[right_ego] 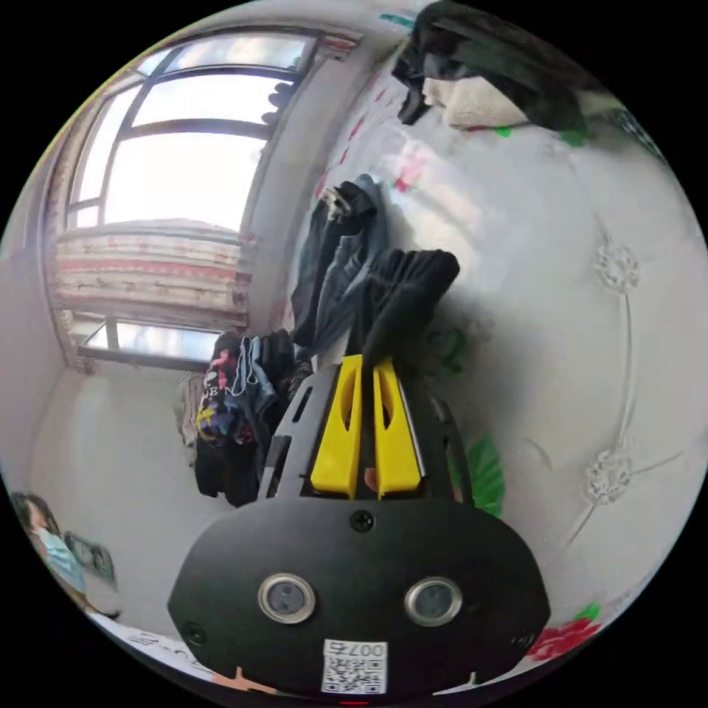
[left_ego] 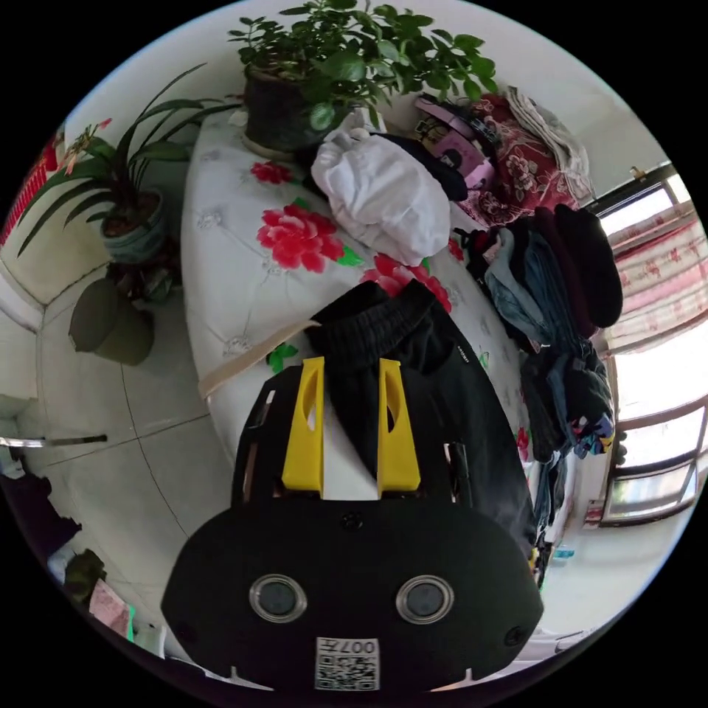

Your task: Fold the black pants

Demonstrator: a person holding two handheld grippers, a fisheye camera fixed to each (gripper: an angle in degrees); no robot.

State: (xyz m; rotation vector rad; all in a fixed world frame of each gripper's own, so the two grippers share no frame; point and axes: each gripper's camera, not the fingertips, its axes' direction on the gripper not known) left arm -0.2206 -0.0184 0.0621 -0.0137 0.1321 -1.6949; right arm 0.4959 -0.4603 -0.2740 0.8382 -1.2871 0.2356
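Crowding the far end of a white flowered bed (left_ego: pixel 243 221) are a potted plant (left_ego: pixel 346 66), a white bundle (left_ego: pixel 383 192) and a heap of dark clothes (left_ego: pixel 560 295). Black pants (left_ego: pixel 428 383) lie between the left gripper's (left_ego: pixel 352 376) parted yellow jaws. The right gripper (right_ego: pixel 369 369), nearly closed, pinches bunched black pants fabric beside a window (right_ego: pixel 184 162).
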